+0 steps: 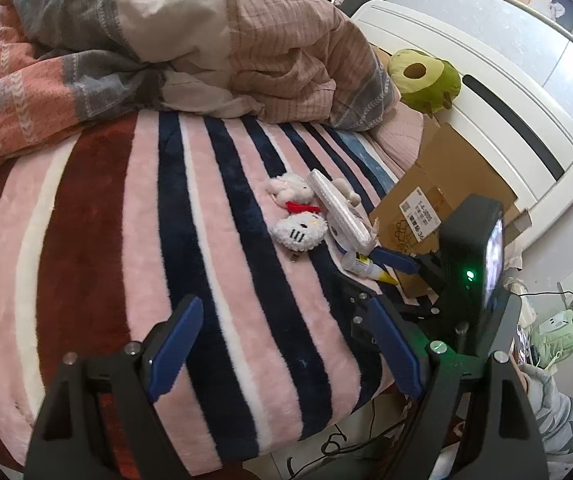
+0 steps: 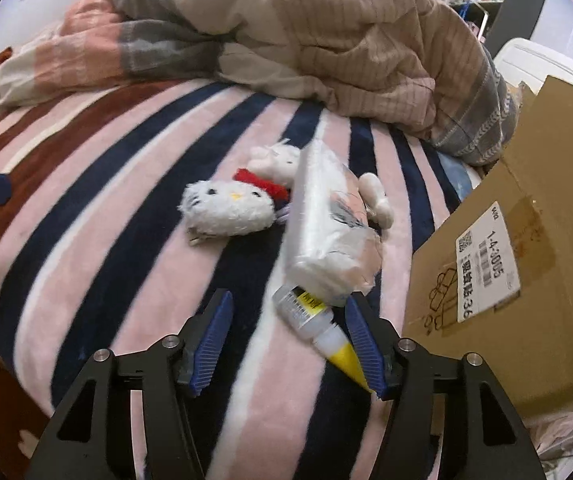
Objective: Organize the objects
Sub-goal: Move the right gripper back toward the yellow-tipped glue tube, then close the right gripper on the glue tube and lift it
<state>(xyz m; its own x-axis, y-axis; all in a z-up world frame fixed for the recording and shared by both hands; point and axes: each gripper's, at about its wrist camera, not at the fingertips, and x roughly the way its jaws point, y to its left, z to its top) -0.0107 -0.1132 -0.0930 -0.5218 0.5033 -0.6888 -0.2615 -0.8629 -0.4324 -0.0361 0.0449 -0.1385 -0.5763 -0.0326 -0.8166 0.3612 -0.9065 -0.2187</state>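
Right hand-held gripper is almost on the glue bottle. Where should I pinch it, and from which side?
Grip the glue bottle across its clear cylindrical body, not the tapering yellow nozzle, which would likely slip. Come from above on the nozzle side, since the tissue pack overlaps its far end. The right hand-held gripper stands open around it.

Black gripper frames w/ blue ribbed fingers, silver screws.

A white cat plush with a red bow is seen lying on its side on the striped bed. A tissue pack in clear wrap is laid partly over it, tilted. A small glue bottle with a yellow tip lies flat just below the pack, touching it. A cardboard box with a white label stands open at the bed's edge.
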